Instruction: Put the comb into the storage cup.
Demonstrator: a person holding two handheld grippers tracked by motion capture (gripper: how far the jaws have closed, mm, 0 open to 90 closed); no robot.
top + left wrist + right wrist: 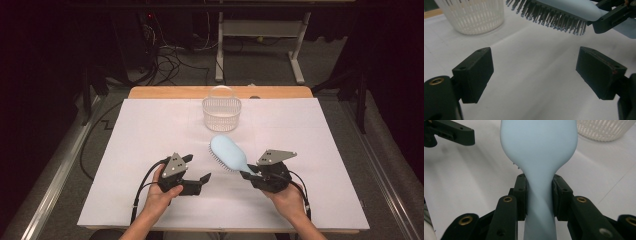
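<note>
A light blue hairbrush (227,152) hangs a little above the white table cover, bristles down and head toward the far left. My right gripper (251,173) is shut on its handle. In the right gripper view both pads clamp the narrow handle (539,195), and the smooth back of the brush head (539,142) rises beyond them. My left gripper (196,168) stands open to the left of the brush with nothing between its jaws. From the left gripper view the bristles (549,17) pass above and ahead of my open left gripper (534,67).
A white slatted basket (221,114) with a thin handle stands at the back middle of the table, beyond the brush. White paper (150,130) covers the wooden table. Cables trail from both grippers toward the near edge.
</note>
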